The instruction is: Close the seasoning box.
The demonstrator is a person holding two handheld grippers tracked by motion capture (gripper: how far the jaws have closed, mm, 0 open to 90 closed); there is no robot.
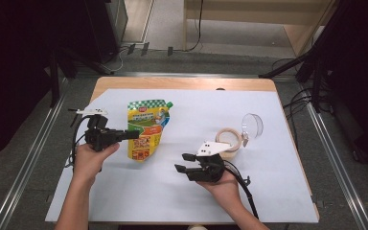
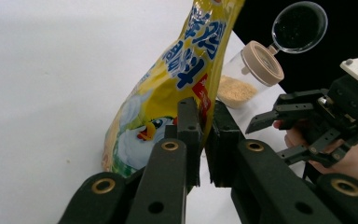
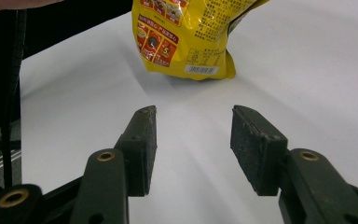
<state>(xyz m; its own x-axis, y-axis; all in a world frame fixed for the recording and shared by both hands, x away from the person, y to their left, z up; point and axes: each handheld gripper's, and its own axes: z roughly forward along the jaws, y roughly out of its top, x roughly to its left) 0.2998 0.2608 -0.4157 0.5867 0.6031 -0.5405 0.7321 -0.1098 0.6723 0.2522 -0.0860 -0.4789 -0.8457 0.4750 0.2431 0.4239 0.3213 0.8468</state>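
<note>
High view shows the yellow plastic stand-up pouch with a green spout cap [image 1: 146, 129] on the white table sheet [image 1: 182, 191], its long axis running away from the person, cap end far and bottom seam near. The left gripper [image 1: 133, 134] reaches in from the pouch's left, and in the left gripper view its jaws pinch the pouch's edge [image 2: 186, 74] between them. The right gripper [image 1: 184, 162], to the pouch's near right and apart from it, has its jaws spread on nothing. Blue Chinese characters on the pouch are too unclear to read. A clear jar with a beige lid [image 1: 230, 142] stands right of the pouch.
</note>
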